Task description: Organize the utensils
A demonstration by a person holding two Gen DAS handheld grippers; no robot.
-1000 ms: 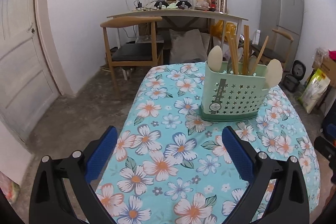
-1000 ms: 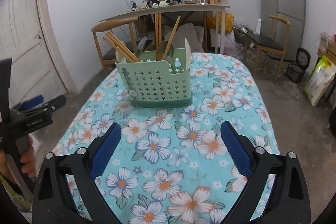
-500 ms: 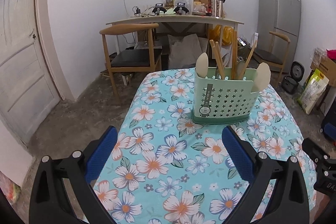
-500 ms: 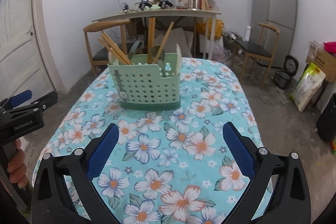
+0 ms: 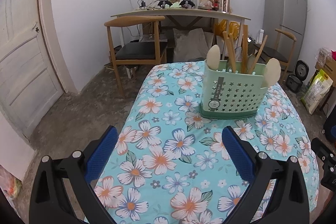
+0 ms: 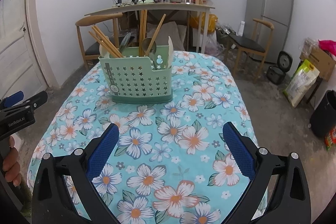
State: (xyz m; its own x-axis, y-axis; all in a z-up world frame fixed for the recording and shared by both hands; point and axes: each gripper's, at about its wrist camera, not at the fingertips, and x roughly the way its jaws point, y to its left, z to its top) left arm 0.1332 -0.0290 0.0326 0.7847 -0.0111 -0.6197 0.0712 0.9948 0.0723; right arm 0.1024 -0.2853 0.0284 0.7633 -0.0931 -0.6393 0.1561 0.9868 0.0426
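Note:
A pale green utensil holder (image 5: 231,93) (image 6: 138,83) with star-shaped holes stands on the flowered tablecloth (image 5: 172,140) (image 6: 168,119). Wooden chopsticks (image 6: 105,41), metal spoons (image 6: 149,44) and pale flat spoons (image 5: 213,56) stick up out of it. My left gripper (image 5: 168,135) is open, low over the near part of the table, well short of the holder, nothing between its fingers. My right gripper (image 6: 171,133) is open too, empty, and equally short of the holder. The left gripper's body (image 6: 19,106), held by a hand, shows at the left edge of the right wrist view.
Wooden chairs (image 5: 136,39) (image 6: 250,41) stand beyond the table. A cluttered desk (image 5: 180,12) lines the back wall, a grey fridge (image 5: 283,18) at the right. A door (image 5: 19,56) is at the left; bags and boxes (image 6: 302,81) sit on the floor at the right.
Both grippers have drawn back from the holder and shifted sideways a little, so it looks smaller. Both stayed open and empty; the holder has not moved.

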